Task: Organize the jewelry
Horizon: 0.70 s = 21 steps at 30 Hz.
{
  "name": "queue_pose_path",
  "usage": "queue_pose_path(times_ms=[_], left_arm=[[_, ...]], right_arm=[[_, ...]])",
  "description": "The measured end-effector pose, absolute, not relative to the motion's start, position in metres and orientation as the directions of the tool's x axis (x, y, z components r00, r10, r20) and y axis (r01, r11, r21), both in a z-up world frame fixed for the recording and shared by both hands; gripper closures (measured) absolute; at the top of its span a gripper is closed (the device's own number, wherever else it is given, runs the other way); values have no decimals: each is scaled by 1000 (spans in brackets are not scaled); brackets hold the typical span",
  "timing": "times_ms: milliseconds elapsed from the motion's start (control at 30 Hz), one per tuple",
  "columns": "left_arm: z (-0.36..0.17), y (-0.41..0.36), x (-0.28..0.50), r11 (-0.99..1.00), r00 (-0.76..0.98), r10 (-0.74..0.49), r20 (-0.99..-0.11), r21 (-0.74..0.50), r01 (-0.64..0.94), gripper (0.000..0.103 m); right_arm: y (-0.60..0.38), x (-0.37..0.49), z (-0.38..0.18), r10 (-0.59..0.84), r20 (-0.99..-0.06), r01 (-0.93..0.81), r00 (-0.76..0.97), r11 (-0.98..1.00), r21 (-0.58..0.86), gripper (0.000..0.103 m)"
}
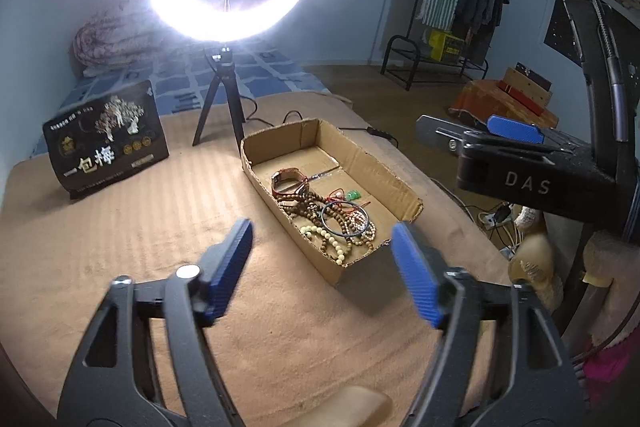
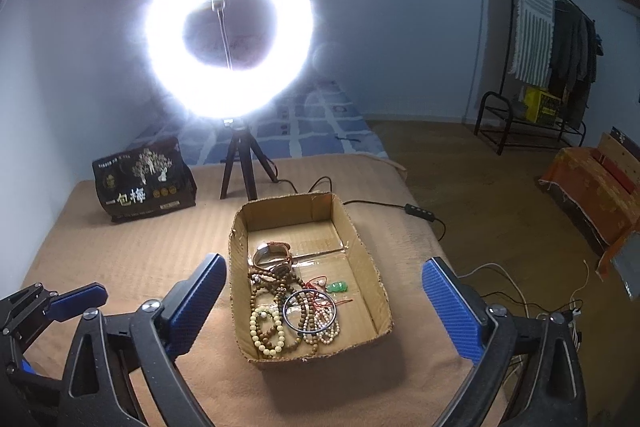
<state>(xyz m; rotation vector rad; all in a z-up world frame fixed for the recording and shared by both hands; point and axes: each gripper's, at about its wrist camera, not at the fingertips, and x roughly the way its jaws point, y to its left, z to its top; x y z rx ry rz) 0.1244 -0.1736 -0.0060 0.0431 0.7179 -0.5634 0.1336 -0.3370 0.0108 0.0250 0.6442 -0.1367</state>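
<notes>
A shallow cardboard box (image 2: 362, 247) sits on a tan blanket-covered bed (image 2: 140, 251), and all the jewelry lies inside it, heaped toward the near end. A watch (image 2: 272, 254) rests farthest in, brown wooden bead strands (image 2: 276, 291) tangle just near of it, a cream bead bracelet (image 2: 266, 331) lies at the near left, a dark metal bangle (image 2: 309, 310) lies on top of the beads, and a small green pendant (image 2: 338, 286) on red cord sits to the right.

The right gripper (image 2: 324, 311) hangs above the near end of the box, jaws spread wide and empty. The left gripper (image 1: 322, 269) hovers over the blanket just left of the box, also wide open, holding nothing.

Behind the box stand a lit ring light (image 2: 230, 51) on a tripod and a black printed bag (image 2: 144, 179).
</notes>
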Motion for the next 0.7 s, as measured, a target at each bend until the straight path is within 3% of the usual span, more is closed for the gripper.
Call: queue_pose_path(times_ms=[367, 700], left_arm=[[9, -159, 91, 862, 649, -443, -618, -95, 498, 20], [6, -145, 93, 914, 687, -344, -640, -59, 402, 19]], right_arm=[[-326, 102, 23, -102, -566, 120, 818, 993, -6, 0], [-322, 98, 20, -112, -553, 126, 825, 992, -13, 0]])
